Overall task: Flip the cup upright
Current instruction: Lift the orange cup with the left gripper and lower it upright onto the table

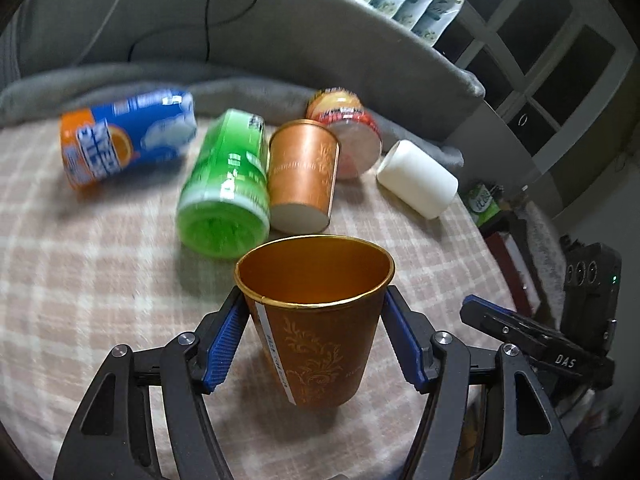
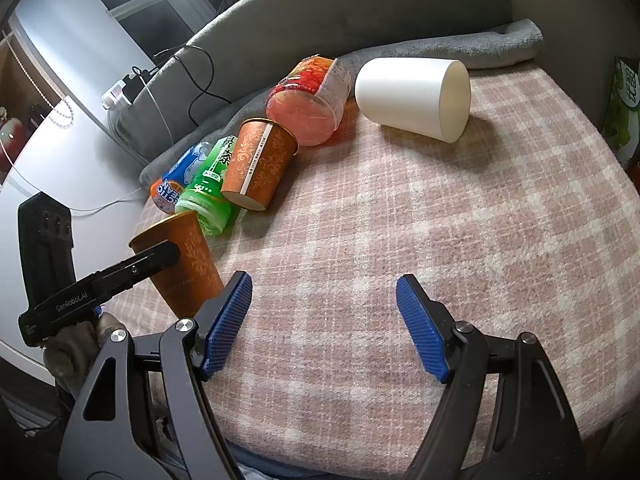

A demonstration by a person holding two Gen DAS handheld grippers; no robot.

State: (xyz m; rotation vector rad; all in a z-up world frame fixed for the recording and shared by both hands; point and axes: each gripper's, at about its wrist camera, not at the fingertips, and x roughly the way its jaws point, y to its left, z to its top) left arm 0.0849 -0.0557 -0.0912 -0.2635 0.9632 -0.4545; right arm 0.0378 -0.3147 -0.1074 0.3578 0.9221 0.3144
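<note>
Your left gripper [image 1: 314, 334] has its jaws closed on the orange cup [image 1: 316, 320], one blue pad on each side of the wall just below the rim. The cup is mouth-up and tilted slightly, near the front left part of the checked blanket [image 1: 100, 264]; whether its base touches the blanket cannot be told.

Beyond the held cup, left to right in the left wrist view, a row of items lies on its side:
- a blue and orange can [image 1: 124, 136], apart from the others;
- a green bottle [image 1: 224, 188], base toward you, just behind the cup rim;
- a second orange cup [image 1: 302, 176], touching the green bottle;
- a red jar [image 1: 348, 132], behind that cup;
- a white cup [image 1: 418, 178], set apart at the right.

A grey cushion [image 1: 280, 20] borders the far edge.

Your right gripper [image 2: 324, 320] hovers over bare blanket with its jaws wide apart, holding nothing.
</note>
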